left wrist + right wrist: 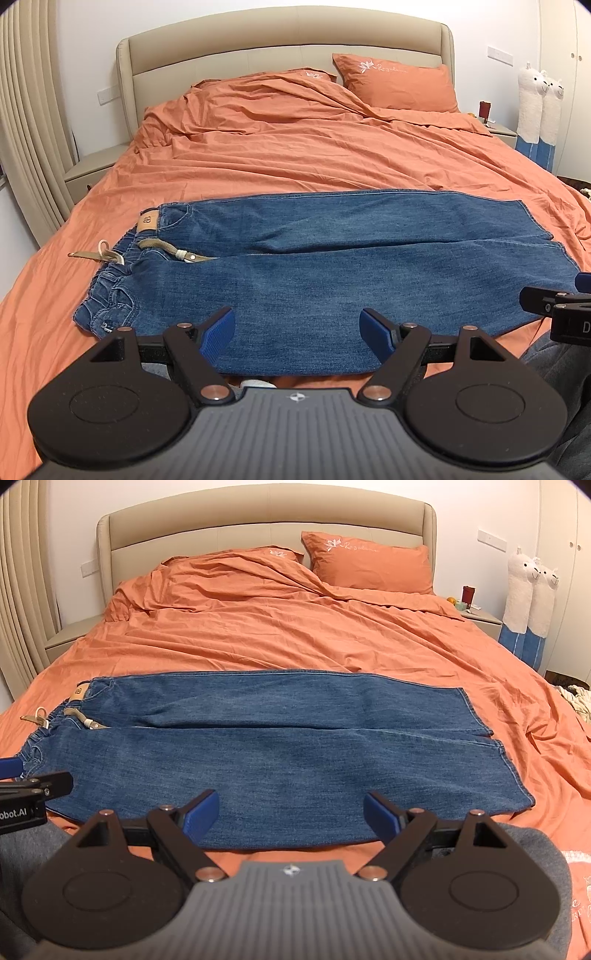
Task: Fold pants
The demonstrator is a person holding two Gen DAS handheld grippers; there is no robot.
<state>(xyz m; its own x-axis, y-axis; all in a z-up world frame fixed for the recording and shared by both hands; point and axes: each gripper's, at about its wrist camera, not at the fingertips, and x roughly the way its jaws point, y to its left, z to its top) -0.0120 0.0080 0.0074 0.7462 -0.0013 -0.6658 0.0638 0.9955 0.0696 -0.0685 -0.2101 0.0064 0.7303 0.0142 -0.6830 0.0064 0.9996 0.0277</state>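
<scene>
Blue denim pants [314, 273] lie flat across the orange bed, waistband to the left, leg hems to the right; they also show in the right wrist view [280, 753]. A tan drawstring [96, 254] trails out from the waistband. My left gripper [297, 334] is open and empty, held just above the near edge of the pants. My right gripper [291, 814] is open and empty, also above the near edge, further toward the hems. Each gripper's tip shows at the edge of the other's view.
The orange duvet [295, 147] is wrinkled, with orange pillows [399, 81] against the beige headboard [280, 44]. Nightstands stand at both sides; the right one [480, 616] holds small items. Two alpaca plush toys [532, 590] lean by the right wall. Curtains [26, 122] hang at left.
</scene>
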